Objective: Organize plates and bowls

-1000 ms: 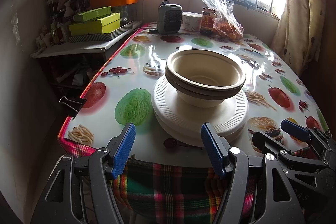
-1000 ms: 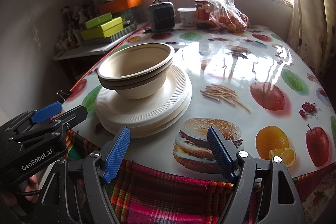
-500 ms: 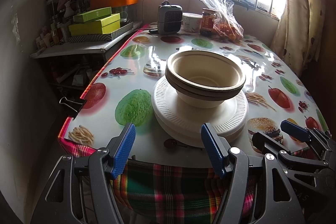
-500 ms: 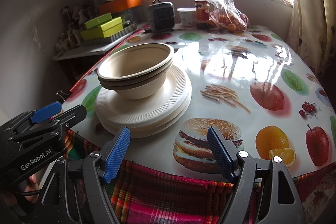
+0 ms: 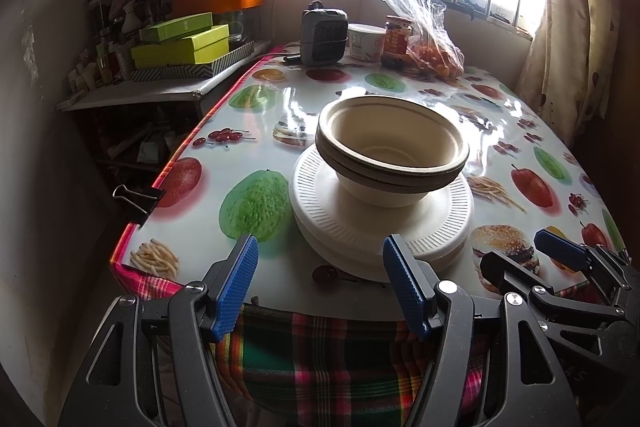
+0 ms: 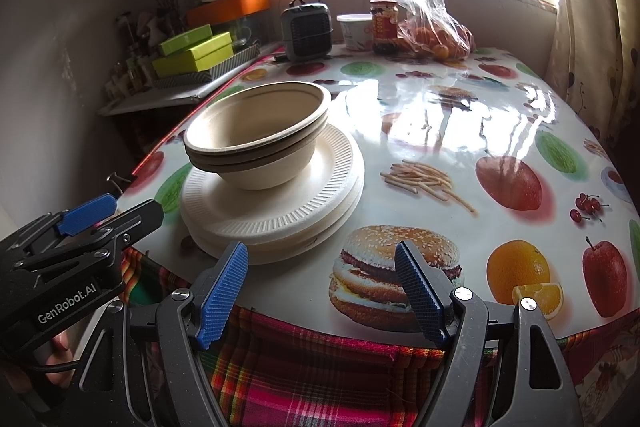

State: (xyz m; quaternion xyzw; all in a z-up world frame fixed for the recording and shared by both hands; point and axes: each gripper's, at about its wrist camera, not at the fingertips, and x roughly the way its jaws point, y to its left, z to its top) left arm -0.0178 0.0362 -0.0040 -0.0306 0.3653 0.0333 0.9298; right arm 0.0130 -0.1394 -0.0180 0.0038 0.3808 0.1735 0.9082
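Currently, bowls [image 5: 392, 151]: two beige bowls nested, upright, resting on the plates.
Plates [image 5: 448, 223]: white ribbed stack, near the table's front edge, left of centre.
Left gripper [image 5: 320, 279]: fingers spread, nothing between them, just short of the plates.
Right gripper [image 6: 320, 287]: fingers spread, empty, over the burger print beside the stack.
Table [image 6: 440, 131]: glossy fruit-print cover, plaid cloth under it.
Far end: heater [image 5: 323, 35], tub, jar, bag of oranges [image 5: 430, 39].

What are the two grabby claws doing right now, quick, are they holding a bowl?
Left gripper: open, holding nothing, short of the stacked bowls.
Right gripper: open, holding nothing, over the table edge.
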